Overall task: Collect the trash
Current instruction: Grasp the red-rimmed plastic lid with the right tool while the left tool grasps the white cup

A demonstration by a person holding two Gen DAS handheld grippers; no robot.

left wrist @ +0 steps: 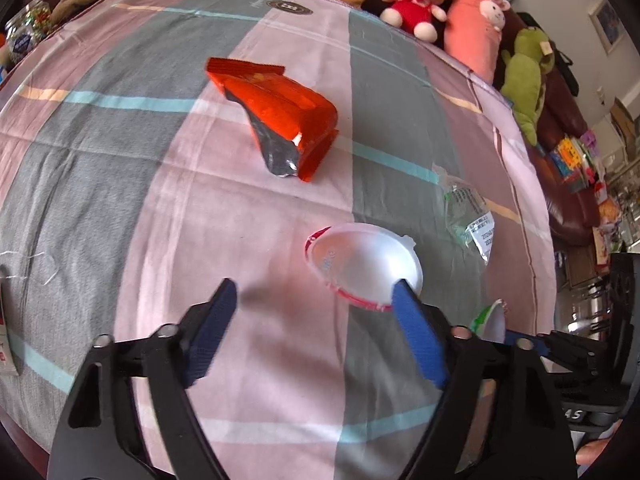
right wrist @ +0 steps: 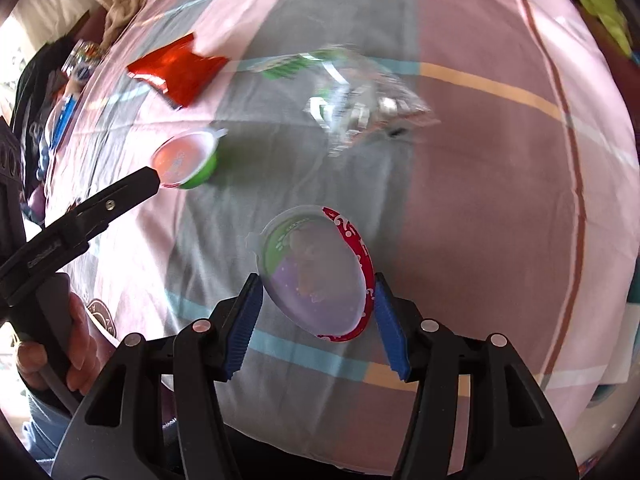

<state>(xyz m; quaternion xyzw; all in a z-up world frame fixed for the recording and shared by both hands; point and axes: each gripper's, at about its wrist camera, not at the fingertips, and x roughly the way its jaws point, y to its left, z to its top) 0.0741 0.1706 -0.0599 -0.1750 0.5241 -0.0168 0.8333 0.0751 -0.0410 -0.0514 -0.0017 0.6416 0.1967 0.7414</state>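
Cups, count 2. The first cup (right wrist: pixel 312 264), translucent with a red band, lies on its side between your right gripper (right wrist: pixel 316 280) jaws. Both blue pad tips meet its sides, so the jaws are clamped on it.

The second cup (left wrist: pixel 360 260) also lies on its side, just ahead of your left gripper (left wrist: pixel 314 286). Those jaws stand apart: the right pad tip touches the cup's rim and the left pad is well clear of it. The two cups are near each other.

Red foil pouch (left wrist: pixel 280 116), count 1, crumpled, farther out toward the middle. Clear wrapper (left wrist: pixel 468 216), count 1, to the right of the pouch and beyond the cups.

The surface carries a cloth (left wrist: pixel 120 160) in pink and grey blocks with teal and peach stripes. Plush toys (left wrist: pixel 416 0), count 5, line its far edge. A glass jar (left wrist: pixel 24 32) of coloured bits sits at the far left, and a dark red sofa (left wrist: pixel 568 120) stands on the right.

Your left hand (right wrist: pixel 60 340) shows on its gripper's handle. The right wrist view is smeared, so the wrapper's print and the cup labels cannot be read. The yellow toy is cut off at the top edge.
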